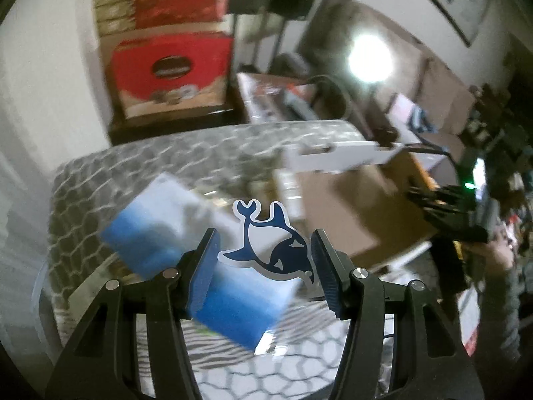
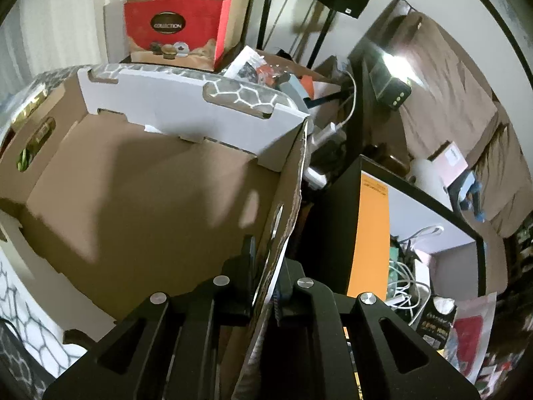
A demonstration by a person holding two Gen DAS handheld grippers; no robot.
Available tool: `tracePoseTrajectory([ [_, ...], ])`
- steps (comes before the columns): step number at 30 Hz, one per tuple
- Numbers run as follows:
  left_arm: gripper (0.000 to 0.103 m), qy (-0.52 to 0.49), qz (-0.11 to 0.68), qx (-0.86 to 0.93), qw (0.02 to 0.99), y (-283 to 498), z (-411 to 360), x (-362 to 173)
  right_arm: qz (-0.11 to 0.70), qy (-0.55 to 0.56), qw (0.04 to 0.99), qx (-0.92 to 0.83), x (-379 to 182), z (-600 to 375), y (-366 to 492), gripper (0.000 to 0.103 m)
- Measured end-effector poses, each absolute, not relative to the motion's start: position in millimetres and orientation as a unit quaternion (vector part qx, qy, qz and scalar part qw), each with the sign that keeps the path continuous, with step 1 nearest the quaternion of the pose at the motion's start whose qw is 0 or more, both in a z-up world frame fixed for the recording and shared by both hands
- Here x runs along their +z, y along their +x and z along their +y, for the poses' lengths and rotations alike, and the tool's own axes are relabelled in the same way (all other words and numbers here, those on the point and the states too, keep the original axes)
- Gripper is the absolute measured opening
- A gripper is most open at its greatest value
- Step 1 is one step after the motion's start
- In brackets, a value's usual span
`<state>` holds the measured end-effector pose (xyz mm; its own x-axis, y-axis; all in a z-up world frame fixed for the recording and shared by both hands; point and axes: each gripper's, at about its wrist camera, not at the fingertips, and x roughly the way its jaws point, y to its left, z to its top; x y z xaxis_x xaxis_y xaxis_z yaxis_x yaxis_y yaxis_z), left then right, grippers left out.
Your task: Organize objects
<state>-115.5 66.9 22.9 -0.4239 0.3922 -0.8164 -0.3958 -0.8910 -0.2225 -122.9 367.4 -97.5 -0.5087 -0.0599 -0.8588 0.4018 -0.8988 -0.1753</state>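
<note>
Between the blue pads of the left hand-held gripper (image 1: 265,260) sits a flat die-cut whale sticker in navy, blue and white (image 1: 271,243), clamped by its two edges and held up in the air, its tail pointing up. Below and behind the sticker lies a blurred blue-and-white rectangular box (image 1: 186,243) on the tabletop covered in grey-and-white hexagon-pattern cloth (image 1: 110,180). Right of the sticker stands the open brown cardboard box with a white outer face (image 1: 346,206), and beyond the box's right side the right hand-held gripper (image 1: 443,210) appears as a dark shape.

On the near right wall of that cardboard box (image 2: 166,200), the right hand-held gripper (image 2: 266,273) is closed, one finger inside the wall and one outside, pinching the corrugated edge. The box's brown inside shows nothing but shadows; the far wall is white with cut-out handles. Behind the cardboard box rises a stack of red printed cartons (image 2: 176,26). Right of the box stands a black shelf with an orange panel (image 2: 369,220).
</note>
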Motion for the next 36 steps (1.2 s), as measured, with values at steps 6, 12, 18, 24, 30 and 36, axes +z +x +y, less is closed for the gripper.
tracePoseTrajectory([
  [6,0.053,-0.48,0.038,0.835,0.266,-114.9,129.2,22.9,0.144,0.486,0.141,-0.85,-96.1,371.3,-129.0,0.007],
  [12,0.053,-0.497,0.057,0.825,0.263,-126.4,168.7,-3.2,0.123,0.494,0.132,-0.85,-96.5,371.9,-133.0,0.007],
  [18,0.07,-0.505,0.064,0.822,0.256,-131.7,178.4,-13.3,0.11,0.496,0.129,-0.851,-96.5,372.1,-133.8,0.007],
  [24,0.076,-0.483,0.064,0.844,0.225,-141.6,150.3,4.7,0.096,0.499,0.133,-0.851,-96.0,375.2,-133.6,0.007],
  [30,0.076,-0.5,0.085,0.841,0.186,-165.8,126.3,-3.1,0.092,0.501,0.133,-0.85,-95.7,376.4,-134.4,0.007],
  [36,0.064,-0.52,0.075,0.83,0.186,-169.2,121.5,-25.6,0.101,0.499,0.152,-0.847,-95.9,376.3,-134.2,0.007],
])
